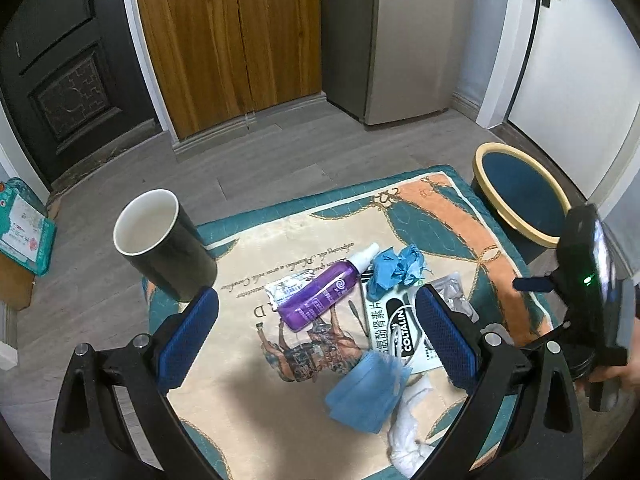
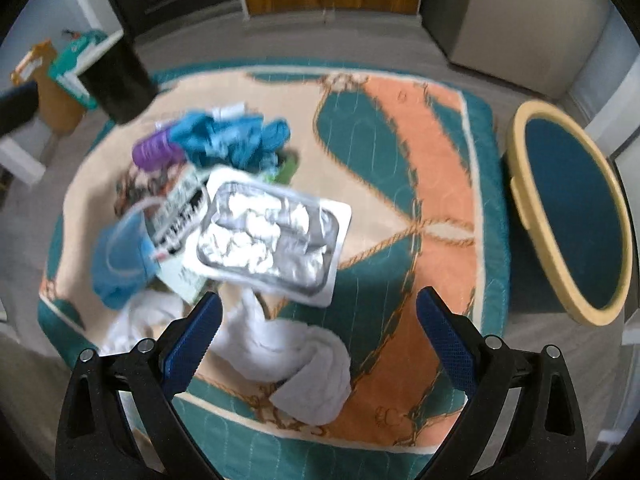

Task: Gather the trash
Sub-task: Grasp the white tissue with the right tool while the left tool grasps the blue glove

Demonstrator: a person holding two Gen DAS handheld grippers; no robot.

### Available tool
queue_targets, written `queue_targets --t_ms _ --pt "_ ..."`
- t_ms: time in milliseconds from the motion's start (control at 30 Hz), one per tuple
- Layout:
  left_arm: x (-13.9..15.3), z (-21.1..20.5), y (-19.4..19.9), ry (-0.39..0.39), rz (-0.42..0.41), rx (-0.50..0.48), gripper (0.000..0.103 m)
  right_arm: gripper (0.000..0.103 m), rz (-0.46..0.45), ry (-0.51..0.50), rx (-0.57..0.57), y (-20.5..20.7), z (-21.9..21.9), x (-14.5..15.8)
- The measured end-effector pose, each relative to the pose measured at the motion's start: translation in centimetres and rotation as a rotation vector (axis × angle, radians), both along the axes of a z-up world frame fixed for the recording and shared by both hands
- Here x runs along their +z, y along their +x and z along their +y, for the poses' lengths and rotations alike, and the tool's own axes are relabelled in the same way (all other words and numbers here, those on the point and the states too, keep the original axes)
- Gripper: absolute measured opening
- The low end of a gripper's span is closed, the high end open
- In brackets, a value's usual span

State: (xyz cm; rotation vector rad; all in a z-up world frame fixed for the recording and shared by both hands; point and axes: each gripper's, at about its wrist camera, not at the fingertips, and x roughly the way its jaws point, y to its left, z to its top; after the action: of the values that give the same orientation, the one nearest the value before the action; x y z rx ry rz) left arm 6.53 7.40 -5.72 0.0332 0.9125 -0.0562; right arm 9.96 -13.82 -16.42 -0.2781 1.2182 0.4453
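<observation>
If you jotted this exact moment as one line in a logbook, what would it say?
task: collect trash | left gripper: open, empty, above purple spray bottle | right gripper: open, empty, above white tissue | bin: beside table

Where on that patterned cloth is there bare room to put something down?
Free: the orange and teal stretch of the cloth between the foil blister pack and the bin, and the near left part. Crowded: the middle, with purple bottle, crumpled gloves, face mask, tissue.

Your left gripper (image 1: 318,330) is wide open, with its two blue fingers (image 1: 188,340) far apart and nothing between them. Your right gripper (image 2: 318,340) is wide open too, empty, and your hand (image 1: 616,372) holds it.
</observation>
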Motion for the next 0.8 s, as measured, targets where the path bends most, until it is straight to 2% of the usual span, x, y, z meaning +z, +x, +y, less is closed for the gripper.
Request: queue_targets --t_ms 100,133,167,200,233,267,333,600,800 --pt "0.0 0.0 0.2 -0.011 0.004 -0.003 0.097 0.096 0.041 -0.007 -0.025 -0.2 -0.5 -0.7" --pt "0.0 -0.1 0.2 -0.015 0.006 -0.004 0.097 0.094 0.053 -0.014 -0.027 -0.3 -0.7 -1.0" --pt "0.0 -0.1 0.2 -0.019 0.007 -0.006 0.097 0.086 0.065 -0.019 -0.028 -0.3 -0.8 -1.3" --pt "-0.1 -0.1 0.3 -0.025 0.011 -0.010 0.097 0.075 0.080 -0.027 -0.029 -0.4 -0.9 -1.6" --pt "-0.2 -0.2 0.3 -0.029 0.016 -0.012 0.097 0.043 0.107 -0.032 -0.028 -0.3 -1.0 -2.1" --pt "-0.3 -0.3 0.4 -0.030 0.022 -0.014 0.097 0.028 0.115 -0.035 -0.029 -0.3 -1.1 -2.2" --pt "-0.7 -0.5 0.4 -0.025 0.042 -0.019 0.097 0.017 0.115 -0.024 -0.014 -0.3 -1.1 -1.8" --pt "-2.9 -2.0 0.2 0.003 0.111 -0.062 0.097 0.015 0.046 0.094 -0.088 1.2 -2.7 2.4" --pt "-3.8 -3.5 1.3 0.025 0.099 -0.077 0.097 0.015 0.000 0.189 -0.183 2.6 -4.9 4.9"
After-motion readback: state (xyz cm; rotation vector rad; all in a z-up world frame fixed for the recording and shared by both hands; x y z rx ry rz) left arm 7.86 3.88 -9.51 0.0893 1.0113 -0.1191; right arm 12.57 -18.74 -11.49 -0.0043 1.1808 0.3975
